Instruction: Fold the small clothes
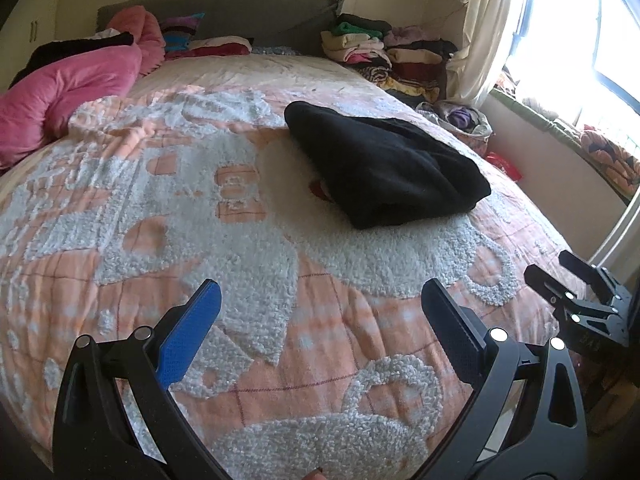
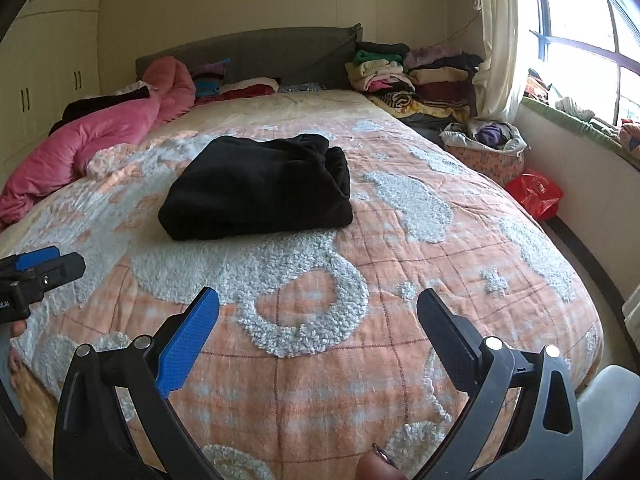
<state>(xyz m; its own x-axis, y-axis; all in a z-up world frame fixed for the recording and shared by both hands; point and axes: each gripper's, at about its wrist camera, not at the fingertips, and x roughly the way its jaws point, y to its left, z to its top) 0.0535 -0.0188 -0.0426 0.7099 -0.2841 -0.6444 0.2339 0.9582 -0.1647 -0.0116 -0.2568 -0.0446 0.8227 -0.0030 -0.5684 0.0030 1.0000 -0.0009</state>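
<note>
Bedding covers most of both views: an orange-and-white tufted bedspread (image 2: pixel 400 240) lies flat across the bed and serves as the work surface. A pink duvet (image 2: pixel 100 136) is bunched along the far left edge, probably pushed aside to keep the centre free. Stacks of folded clothes (image 2: pixel 400 76) stand at the far right against the headboard, judged to be the store for finished items. A basket of loose laundry (image 2: pixel 486 140) stands on the floor beside the right edge of the bed, with a red bag (image 2: pixel 534 194) just nearer than it.

The task item, a black garment (image 2: pixel 256 196), lies near the centre of the bedspread. It is already doubled into a compact, roughly rectangular bundle, with a rolled edge on its right side. From this shape, folding of this piece appears complete or nearly so.

The left gripper (image 1: pixel 320 300) hovers above the near part of the bedspread, jaws wide apart, holding nothing and touching nothing. The right gripper (image 2: pixel 318 308) is in the same condition: jaws fully spread, empty, clear of the fabric. Both stand well apart from the black garment, side by side at the near edge of the bed. A fingertip (image 2: pixel 370 468) of the person shows at the bottom of the right wrist view.
</note>
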